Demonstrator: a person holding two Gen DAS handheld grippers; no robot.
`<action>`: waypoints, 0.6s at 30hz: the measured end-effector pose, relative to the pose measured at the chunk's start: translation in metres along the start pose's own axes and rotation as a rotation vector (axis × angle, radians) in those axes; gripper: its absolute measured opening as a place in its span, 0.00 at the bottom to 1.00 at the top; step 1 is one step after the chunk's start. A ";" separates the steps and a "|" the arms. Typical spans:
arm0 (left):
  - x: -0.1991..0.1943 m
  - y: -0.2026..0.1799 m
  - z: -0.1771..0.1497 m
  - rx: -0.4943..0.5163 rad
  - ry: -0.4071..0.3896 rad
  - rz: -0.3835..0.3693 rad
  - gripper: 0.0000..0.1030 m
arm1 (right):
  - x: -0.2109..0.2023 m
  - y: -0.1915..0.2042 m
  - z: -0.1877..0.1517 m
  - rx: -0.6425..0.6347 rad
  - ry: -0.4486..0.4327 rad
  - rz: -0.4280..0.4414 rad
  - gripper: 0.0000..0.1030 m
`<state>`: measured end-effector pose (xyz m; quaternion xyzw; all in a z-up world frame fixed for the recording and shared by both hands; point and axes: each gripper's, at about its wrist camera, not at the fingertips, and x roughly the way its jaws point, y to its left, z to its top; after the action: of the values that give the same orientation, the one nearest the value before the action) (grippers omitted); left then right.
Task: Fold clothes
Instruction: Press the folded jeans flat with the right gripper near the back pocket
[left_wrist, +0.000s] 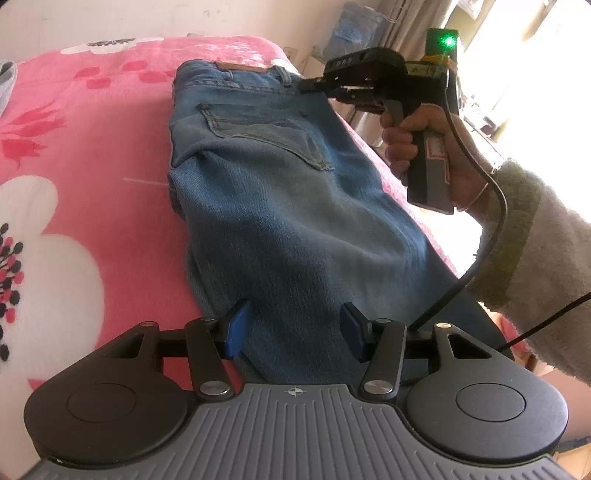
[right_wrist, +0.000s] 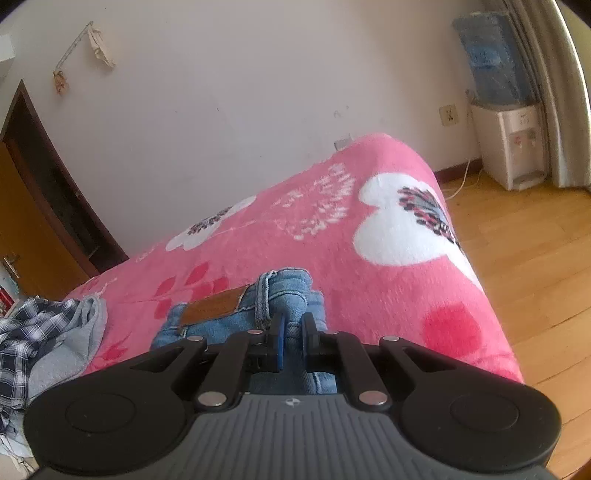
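Note:
A pair of blue jeans lies folded lengthwise on a pink flowered blanket, waistband at the far end. My left gripper is open over the near leg part, its blue pads apart with denim between and below them. In the left wrist view the right gripper, held by a hand in a grey-green sleeve, reaches the waistband's right corner. In the right wrist view that gripper is shut on the jeans' waistband, next to the brown leather patch.
A checked shirt and a grey garment lie in a heap at the blanket's left edge. The bed's right edge drops to a wooden floor. A white water dispenser stands by the wall, a brown door at left.

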<state>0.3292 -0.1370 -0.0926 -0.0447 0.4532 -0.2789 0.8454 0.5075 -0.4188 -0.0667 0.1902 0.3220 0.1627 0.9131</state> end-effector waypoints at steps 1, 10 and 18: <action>-0.001 0.001 0.000 0.002 -0.001 0.000 0.51 | 0.003 0.000 -0.001 -0.009 0.011 0.003 0.09; -0.002 -0.001 -0.001 0.016 0.002 0.003 0.52 | 0.009 -0.013 -0.002 0.051 0.083 -0.008 0.32; -0.005 0.005 -0.002 0.005 0.002 -0.024 0.52 | -0.094 -0.025 -0.029 0.119 0.133 -0.004 0.34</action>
<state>0.3275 -0.1304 -0.0916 -0.0478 0.4529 -0.2901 0.8417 0.4237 -0.4735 -0.0492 0.2325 0.3913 0.1537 0.8771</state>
